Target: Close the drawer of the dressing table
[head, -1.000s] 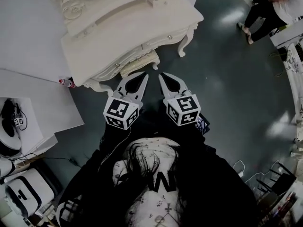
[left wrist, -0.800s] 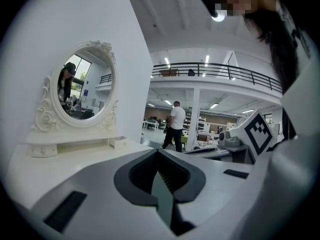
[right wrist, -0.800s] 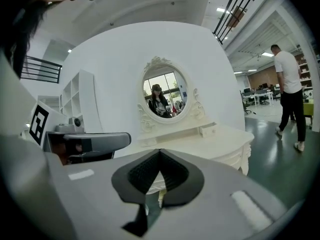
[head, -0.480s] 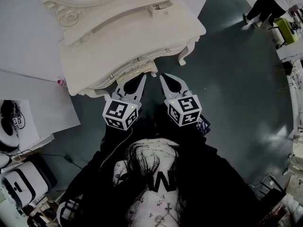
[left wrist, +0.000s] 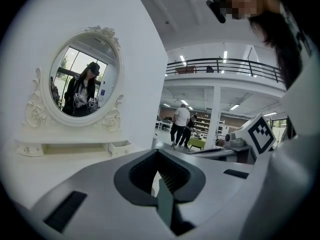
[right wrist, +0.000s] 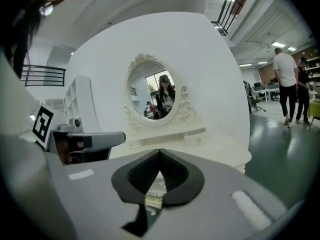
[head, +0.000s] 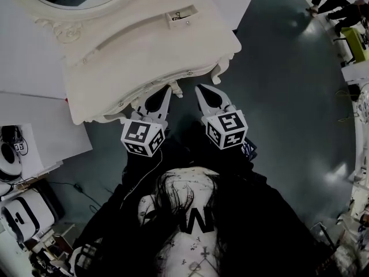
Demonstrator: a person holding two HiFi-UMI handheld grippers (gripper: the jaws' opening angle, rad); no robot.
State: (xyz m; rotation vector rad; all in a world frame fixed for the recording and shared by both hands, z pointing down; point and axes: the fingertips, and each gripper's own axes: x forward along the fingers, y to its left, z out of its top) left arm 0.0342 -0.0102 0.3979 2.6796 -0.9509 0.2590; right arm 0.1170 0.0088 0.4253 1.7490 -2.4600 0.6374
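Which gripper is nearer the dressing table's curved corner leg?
Right. The right gripper sits just beside the leg; the left gripper is farther along the dressing table front.

- A large open hall, more lab or studio than home, is indicated by a mezzanine railing (left wrist: 225,65), a column (left wrist: 215,114) and strip lights (left wrist: 225,55).
- The dressing table (head: 144,45) is set against bare white panels (head: 29,45) on a glossy grey floor (head: 288,97).
- Shelves (left wrist: 202,122) are seen behind standing people (left wrist: 181,120); equipment (head: 23,227) is kept beside the panels.
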